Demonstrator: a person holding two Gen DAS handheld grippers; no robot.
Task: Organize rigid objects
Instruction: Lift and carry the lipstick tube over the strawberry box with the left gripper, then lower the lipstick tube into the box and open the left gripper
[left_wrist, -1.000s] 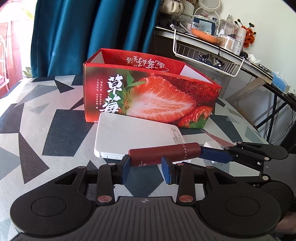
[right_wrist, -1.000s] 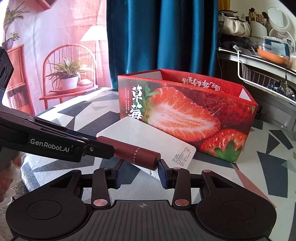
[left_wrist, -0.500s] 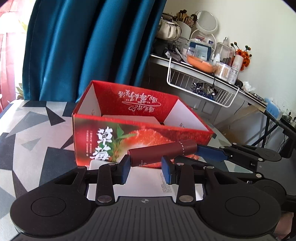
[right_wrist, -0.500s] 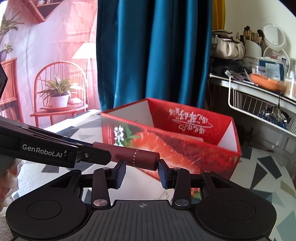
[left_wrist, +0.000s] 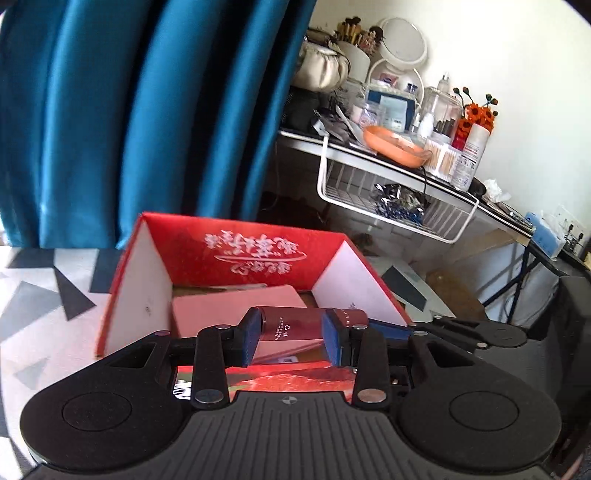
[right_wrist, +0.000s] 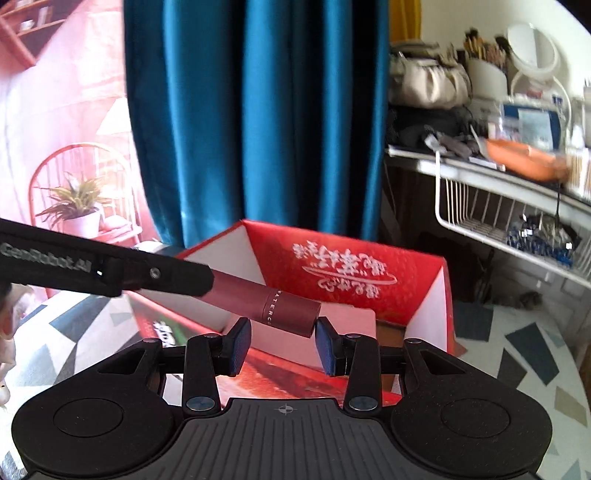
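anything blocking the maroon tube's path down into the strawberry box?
Nothing visible does. The maroon tube hangs over the open top of the strawberry box, shut in the left tool, with the right tool at its other end. A flat pinkish item lies below on the floor.

We see box (left_wrist: 236, 258) on surface (left_wrist: 33, 306), curtain (left_wrist: 147, 110) behind it. Flat case (left_wrist: 236, 306) lies inside box. Tube (left_wrist: 295, 326) hangs above box opening, left tool (left_wrist: 291, 338) at one end, right tool (right_wrist: 282, 345) at other. Wire basket (left_wrist: 399, 199) right of box.

Maroon tube (left_wrist: 295, 325), red strawberry box (left_wrist: 258, 254)
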